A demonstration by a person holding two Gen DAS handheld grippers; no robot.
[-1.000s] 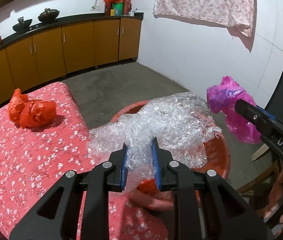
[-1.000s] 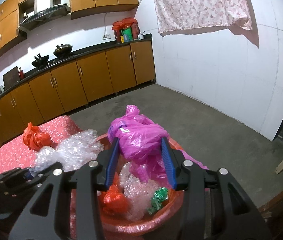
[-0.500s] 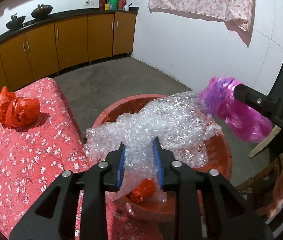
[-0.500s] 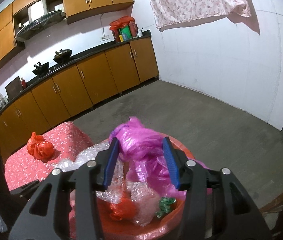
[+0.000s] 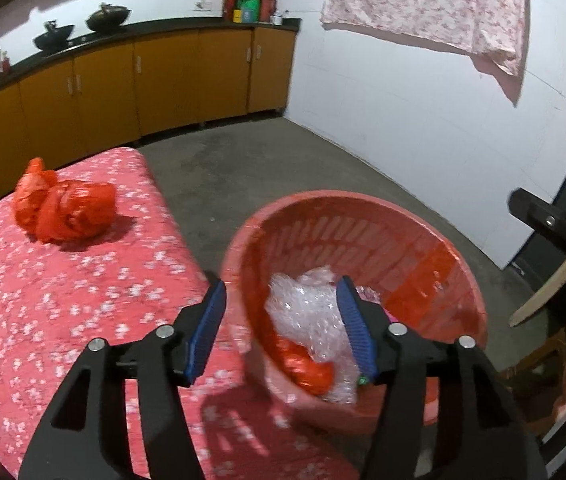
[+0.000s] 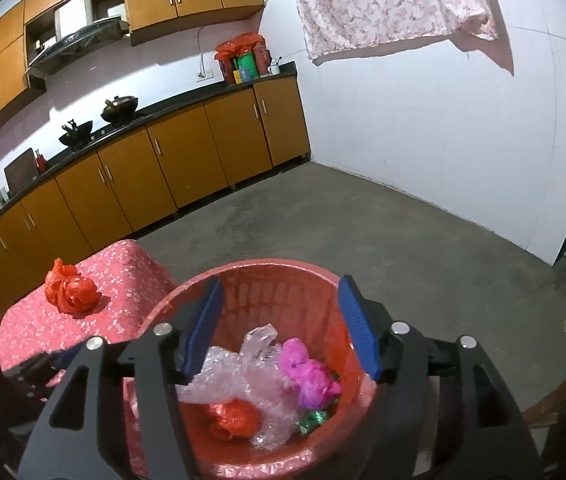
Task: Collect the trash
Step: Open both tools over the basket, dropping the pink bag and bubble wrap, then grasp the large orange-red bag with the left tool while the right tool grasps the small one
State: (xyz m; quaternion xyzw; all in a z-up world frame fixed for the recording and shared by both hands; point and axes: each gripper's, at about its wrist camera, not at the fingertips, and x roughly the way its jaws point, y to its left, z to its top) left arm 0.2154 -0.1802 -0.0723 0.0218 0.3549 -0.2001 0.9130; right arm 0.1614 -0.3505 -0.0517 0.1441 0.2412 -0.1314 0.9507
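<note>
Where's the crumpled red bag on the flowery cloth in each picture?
Left wrist view: red bag sits far left, halfway up, on the cloth.
Right wrist view: red bag sits left, below the middle, smaller.
Shared landmark: the red basket, right of the bag in both.

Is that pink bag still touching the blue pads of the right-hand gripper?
Apart. In the right wrist view the pink bag lies in the red basket beside the bubble wrap, below the opening right gripper, nothing between its pads.
</note>
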